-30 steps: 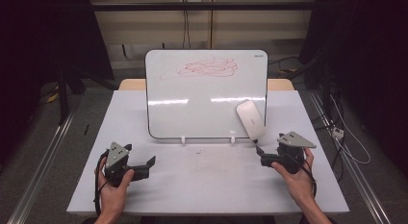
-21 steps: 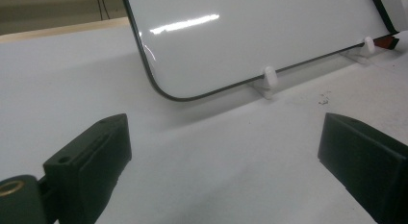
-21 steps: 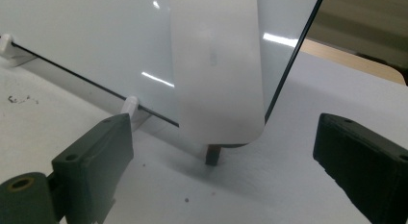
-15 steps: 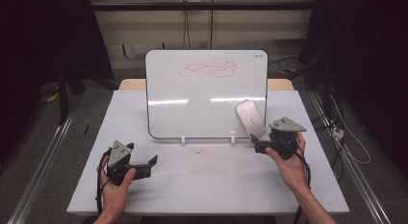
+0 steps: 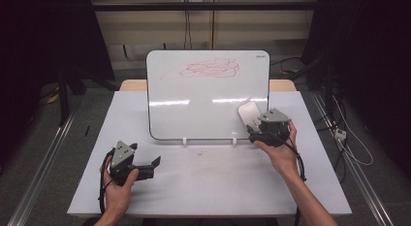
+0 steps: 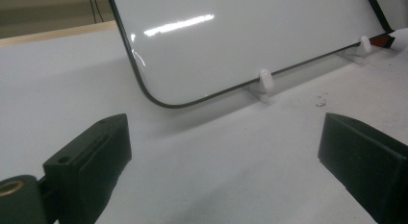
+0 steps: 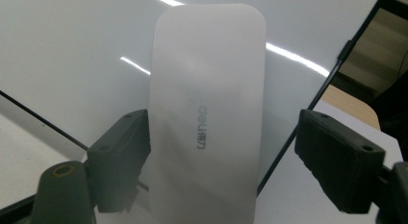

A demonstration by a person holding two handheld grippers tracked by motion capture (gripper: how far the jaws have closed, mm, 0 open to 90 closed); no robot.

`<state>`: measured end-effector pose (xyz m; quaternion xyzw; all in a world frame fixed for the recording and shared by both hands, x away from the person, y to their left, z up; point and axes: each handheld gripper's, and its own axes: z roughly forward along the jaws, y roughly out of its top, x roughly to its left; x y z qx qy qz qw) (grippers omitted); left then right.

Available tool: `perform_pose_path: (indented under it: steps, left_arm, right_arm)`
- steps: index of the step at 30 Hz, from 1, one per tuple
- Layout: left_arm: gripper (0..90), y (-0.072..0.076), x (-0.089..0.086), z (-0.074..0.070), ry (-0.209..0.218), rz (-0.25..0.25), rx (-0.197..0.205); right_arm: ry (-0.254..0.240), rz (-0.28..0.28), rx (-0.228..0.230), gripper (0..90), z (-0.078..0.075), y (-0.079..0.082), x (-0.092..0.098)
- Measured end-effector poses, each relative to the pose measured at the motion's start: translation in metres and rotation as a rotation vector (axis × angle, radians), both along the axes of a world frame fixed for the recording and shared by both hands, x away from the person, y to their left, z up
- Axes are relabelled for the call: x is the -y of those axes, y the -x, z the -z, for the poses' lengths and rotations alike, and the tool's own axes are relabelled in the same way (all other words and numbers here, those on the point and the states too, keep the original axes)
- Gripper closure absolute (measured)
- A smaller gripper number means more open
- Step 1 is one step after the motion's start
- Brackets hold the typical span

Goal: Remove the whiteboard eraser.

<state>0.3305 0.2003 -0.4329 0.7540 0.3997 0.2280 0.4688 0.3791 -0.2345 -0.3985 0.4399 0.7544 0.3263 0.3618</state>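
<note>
A whiteboard (image 5: 203, 100) stands upright on white feet at the table's middle, with a red scribble (image 5: 208, 68) near its top. A white eraser (image 5: 248, 114) rests against the board's lower right corner. My right gripper (image 5: 253, 132) is at that corner, open. In the right gripper view the eraser (image 7: 207, 113) lies between the jaws of the right gripper (image 7: 231, 159): the left jaw is close beside it, the right jaw well apart. My left gripper (image 5: 151, 168) rests open near the front left. The left gripper (image 6: 223, 156) faces the board's lower edge (image 6: 240, 41) with nothing between its jaws.
The white table (image 5: 218, 182) has bare room in front of the board. Small dark specks (image 6: 320, 101) lie near the board's feet (image 6: 264, 82). A wooden edge (image 5: 133, 84) shows behind the board, and cables (image 5: 349, 138) run on the floor at the right.
My right gripper has moved forward and a little left, from the table's front right up to the eraser at the board. The left gripper has stayed put.
</note>
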Motion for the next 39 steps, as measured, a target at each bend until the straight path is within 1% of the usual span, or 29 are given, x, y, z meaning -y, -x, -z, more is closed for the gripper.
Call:
perform_pose_path:
  steps: [1,3,5,7,10,11,13,15,20,22,25,29,32,35,38,39]
  left_arm:
    - [4.4,0.0,0.0,0.0,-0.003,0.002,0.001]
    - [4.4,0.0,0.0,0.0,-0.004,0.007,0.006]
    - [4.4,0.001,0.0,-0.001,-0.011,0.006,0.005]
    - [4.4,0.001,-0.001,-0.001,-0.012,0.005,0.004]
    - [4.4,0.001,-0.002,-0.001,-0.006,-0.001,0.005]
    - [4.4,0.002,-0.004,-0.001,-0.012,-0.004,0.004]
    - [4.4,0.002,-0.004,-0.001,-0.012,-0.003,0.005]
    - [4.4,0.002,-0.005,-0.001,-0.013,-0.004,0.004]
    - [4.4,0.002,-0.004,-0.001,-0.01,-0.006,0.007]
    - [4.4,0.003,-0.004,-0.001,-0.013,-0.006,0.007]
    - [4.4,0.003,-0.006,-0.001,-0.015,-0.004,0.008]
    - [4.4,0.003,-0.006,-0.001,-0.015,-0.009,0.006]
    - [4.4,0.004,-0.006,-0.001,-0.008,-0.012,0.007]
    - [4.4,0.005,-0.008,-0.002,-0.013,-0.016,0.013]
    - [4.4,0.005,-0.007,-0.001,-0.013,-0.019,0.012]
    - [4.4,0.004,-0.006,-0.001,-0.012,-0.017,0.007]
  right_arm:
    - [-0.01,-0.006,0.003,23.1,0.0,-0.001,-0.001]
    - [-0.001,-0.011,0.006,24.4,0.002,-0.002,-0.004]
    - [-0.009,-0.016,-0.007,26.4,0.004,-0.004,-0.006]
    - [0.003,-0.016,-0.007,28.4,0.006,-0.006,-0.009]
    - [0.02,-0.001,-0.011,28.9,0.008,-0.01,-0.011]
    - [0.014,0.001,-0.018,29.2,0.01,-0.011,-0.011]
    - [0.02,0.006,-0.021,29.3,0.012,-0.012,-0.012]
    - [0.011,0.009,-0.028,29.5,0.013,-0.013,-0.011]
    - [0.022,0.019,-0.028,29.1,0.015,-0.014,-0.013]
    - [0.017,0.026,-0.029,29.6,0.015,-0.015,-0.013]
    - [0.023,0.04,-0.031,30.1,0.014,-0.015,-0.015]
    - [0.019,0.051,-0.039,30.6,0.013,-0.015,-0.016]
    - [0.009,0.046,-0.047,30.7,0.012,-0.015,-0.015]
    - [0.005,0.049,-0.052,30.9,0.012,-0.015,-0.015]
    - [-0.006,0.043,-0.062,30.9,0.011,-0.016,-0.013]
    - [-0.019,0.04,-0.062,30.9,0.011,-0.016,-0.012]
